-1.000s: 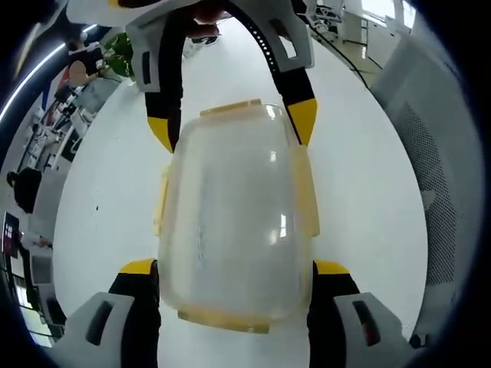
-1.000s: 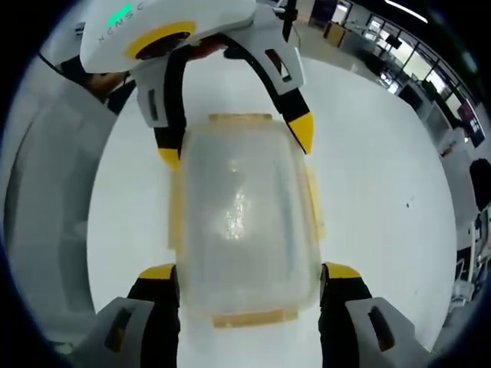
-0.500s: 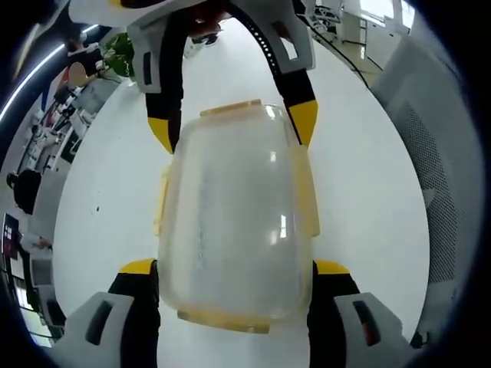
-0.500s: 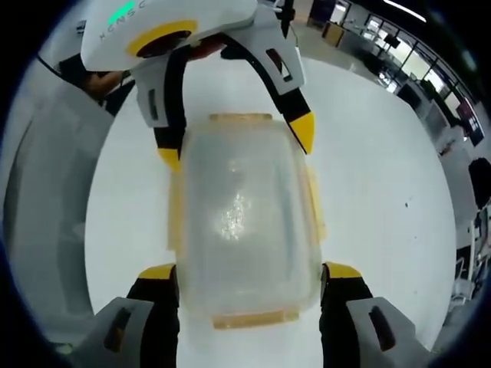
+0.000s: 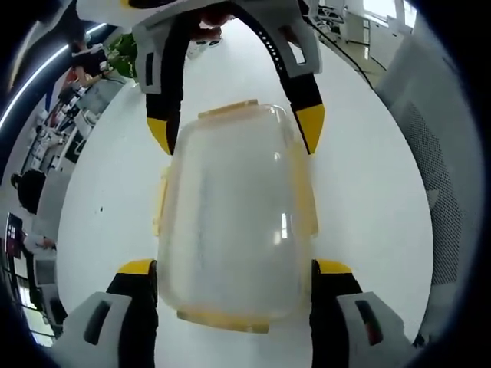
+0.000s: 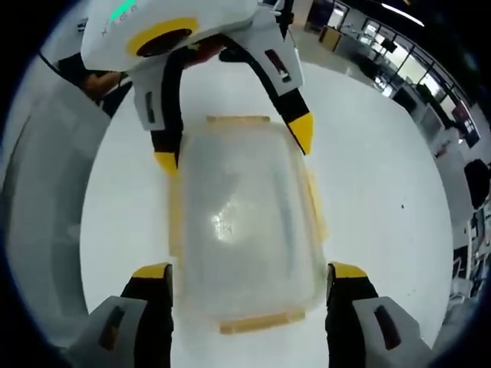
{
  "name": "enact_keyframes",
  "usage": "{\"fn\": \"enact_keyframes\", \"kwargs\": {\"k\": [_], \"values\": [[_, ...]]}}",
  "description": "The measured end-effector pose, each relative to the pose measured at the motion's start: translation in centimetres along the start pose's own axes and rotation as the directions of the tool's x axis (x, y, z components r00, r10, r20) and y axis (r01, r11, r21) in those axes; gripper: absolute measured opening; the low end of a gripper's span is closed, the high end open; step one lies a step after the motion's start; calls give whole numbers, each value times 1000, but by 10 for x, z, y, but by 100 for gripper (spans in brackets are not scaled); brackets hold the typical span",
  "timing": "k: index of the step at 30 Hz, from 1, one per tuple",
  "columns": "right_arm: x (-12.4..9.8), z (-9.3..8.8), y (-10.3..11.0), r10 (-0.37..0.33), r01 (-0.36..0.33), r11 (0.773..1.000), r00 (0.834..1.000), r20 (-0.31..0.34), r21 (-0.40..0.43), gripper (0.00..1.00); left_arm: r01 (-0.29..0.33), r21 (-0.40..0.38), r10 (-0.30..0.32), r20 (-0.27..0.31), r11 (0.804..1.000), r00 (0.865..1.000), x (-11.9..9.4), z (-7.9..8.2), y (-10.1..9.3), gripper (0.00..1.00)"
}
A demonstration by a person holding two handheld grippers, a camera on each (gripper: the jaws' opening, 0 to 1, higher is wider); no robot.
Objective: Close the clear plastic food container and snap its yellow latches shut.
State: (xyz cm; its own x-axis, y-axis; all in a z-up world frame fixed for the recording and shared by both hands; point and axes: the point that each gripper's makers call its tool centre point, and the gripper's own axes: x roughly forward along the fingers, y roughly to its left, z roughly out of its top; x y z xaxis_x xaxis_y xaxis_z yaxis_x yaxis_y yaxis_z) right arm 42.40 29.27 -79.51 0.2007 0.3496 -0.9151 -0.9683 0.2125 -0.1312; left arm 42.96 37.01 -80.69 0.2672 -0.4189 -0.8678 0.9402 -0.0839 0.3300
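Note:
The clear plastic container [image 5: 230, 222] lies on the white table [image 5: 368, 176] with its lid on and yellow latches [image 5: 307, 201] along its sides and ends. In the left gripper view, my left gripper [image 5: 235, 268] holds the near end, both yellow-tipped jaws against the container's sides. My right gripper [image 5: 235, 130] reaches in from the top, its jaws a little wider than the far end. In the right gripper view, my right gripper [image 6: 251, 272] straddles the container [image 6: 245, 222] with a small gap on each side. The left gripper [image 6: 232, 147] grips the opposite end.
A grey mesh panel [image 5: 441, 192] stands to the right of the table in the left gripper view, and a grey surface [image 6: 38, 199] lies on the left in the right gripper view. Office desks and people show in the far background [image 5: 69, 84].
The right gripper's jaws have spread slightly off the container's sides. The container and the left gripper have stayed put.

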Motion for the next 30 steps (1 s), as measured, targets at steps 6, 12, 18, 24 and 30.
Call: {"fn": "enact_keyframes", "kwargs": {"k": [6,12,18,24,30], "values": [[-14,1,-6,-41,39,999,998,47,31,89,-31,-138,36,31,990,999,-6,-5,4,93],[-15,-2,-3,-56,49,994,996,75,95,89,-40,-172,50,52,984,997,-13,-7,3,93],[-20,-5,-2,-86,69,985,991,107,159,88,-60,-241,82,83,969,993,-20,-3,6,93],[-28,-6,-1,-125,92,971,981,145,219,88,-75,-323,118,115,943,986,-25,1,4,93],[-34,-11,2,-170,119,954,970,171,276,87,-84,-398,148,133,913,980,-30,-2,-2,93]]}}
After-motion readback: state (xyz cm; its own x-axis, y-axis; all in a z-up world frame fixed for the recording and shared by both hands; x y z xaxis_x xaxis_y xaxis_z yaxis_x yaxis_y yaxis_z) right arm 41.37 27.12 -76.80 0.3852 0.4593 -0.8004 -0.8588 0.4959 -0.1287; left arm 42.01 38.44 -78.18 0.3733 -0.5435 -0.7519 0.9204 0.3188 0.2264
